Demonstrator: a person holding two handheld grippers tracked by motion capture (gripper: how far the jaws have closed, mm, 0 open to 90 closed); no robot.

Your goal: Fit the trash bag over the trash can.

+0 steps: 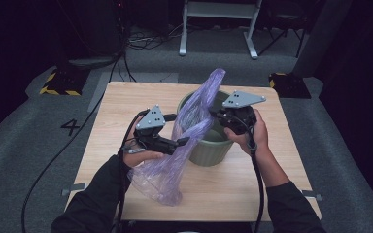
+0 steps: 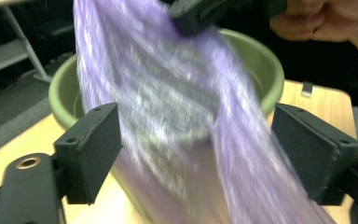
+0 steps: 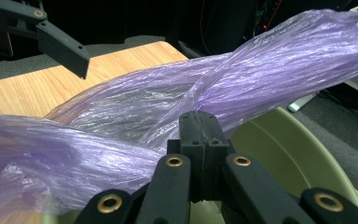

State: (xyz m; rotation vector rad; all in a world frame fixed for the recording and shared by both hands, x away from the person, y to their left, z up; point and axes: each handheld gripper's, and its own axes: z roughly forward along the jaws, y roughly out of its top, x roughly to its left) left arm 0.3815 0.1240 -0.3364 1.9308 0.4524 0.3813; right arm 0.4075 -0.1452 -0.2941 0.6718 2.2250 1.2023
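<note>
Thin, crinkled purple translucent plastic bag [image 1: 184, 141], stretched long and twisted: top end rising above the round green plastic bin [image 1: 209, 145], middle draped over the bin's near rim, bottom end slumped on the light wooden tabletop [image 1: 252, 189] below the left gripper. In the right gripper view, a glossy, wrinkled band of film crossing just beyond the jaw tips; in the left gripper view, a blurred violet sheet hanging between the 2 jaws, in front of the bin.

Right gripper [image 1: 222, 115] pinched shut on the purple bag at the bin's mouth, jaws pressed together with film caught at their tips. Right hand [image 1: 252, 136] wrapped around the gripper body from the right of the bin, forearm in a dark sleeve coming up from the bottom edge.

Left gripper [image 1: 183, 141] with jaws spread wide, bag between them, pads clear of the film. Left hand [image 1: 138, 154] low, left of the bin, jaws pointing toward it.

Square tabletop on grey carpet; a white metal frame [image 1: 218, 24], cables and yellow-black striped bases [image 1: 60, 82] beyond, in a dark room.
</note>
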